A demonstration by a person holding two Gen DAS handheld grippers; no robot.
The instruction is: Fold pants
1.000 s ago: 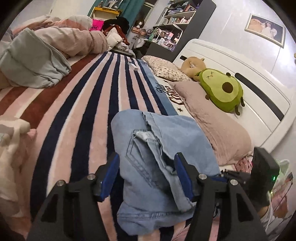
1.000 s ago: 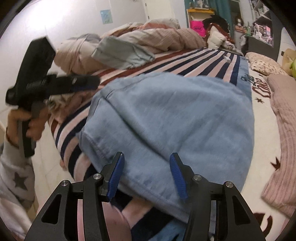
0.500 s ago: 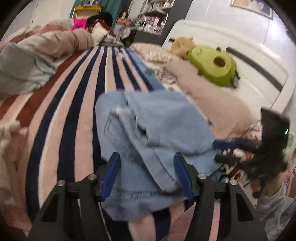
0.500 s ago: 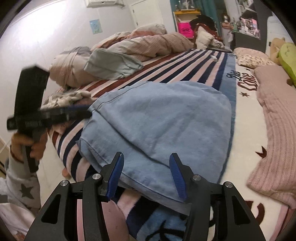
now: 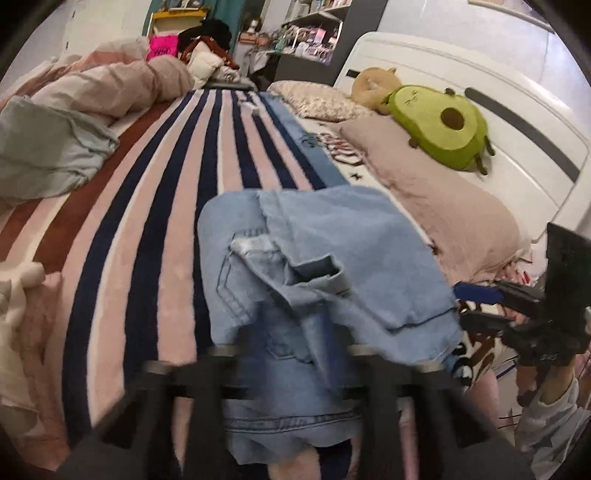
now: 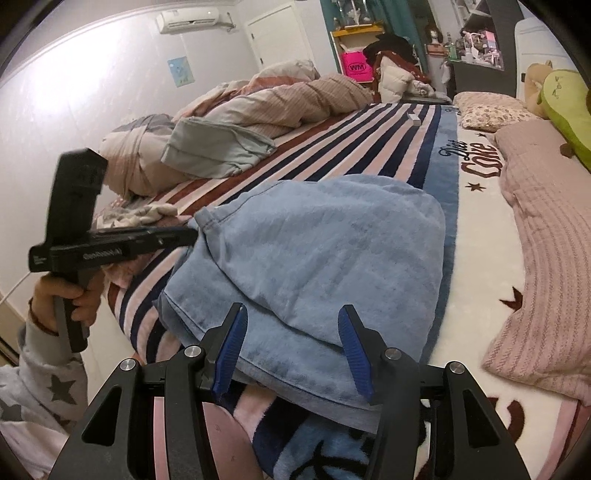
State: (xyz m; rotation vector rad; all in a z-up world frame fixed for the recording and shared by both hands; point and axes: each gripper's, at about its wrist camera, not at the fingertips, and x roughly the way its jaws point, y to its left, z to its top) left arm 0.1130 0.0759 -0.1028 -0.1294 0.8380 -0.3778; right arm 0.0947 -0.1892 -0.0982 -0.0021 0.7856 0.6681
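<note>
folded blue pants [image 6: 317,266] ahead of right gripper [image 6: 291,354], jaws wide, left gripper [image 6: 177,236] blurred, grip unclear, blanket lettering "Coke" [image 6: 480,168] beyond

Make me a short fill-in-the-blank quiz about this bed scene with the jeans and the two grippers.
1. The folded jeans lie on a blanket with ____ running along the bed.
2. The green plush by the headboard is shaped like an ____.
3. The right gripper has its blue fingers ____, with nothing held between them.
4. The wall unit above the door is an air ____.

Missing words: stripes; avocado; open; conditioner
</note>
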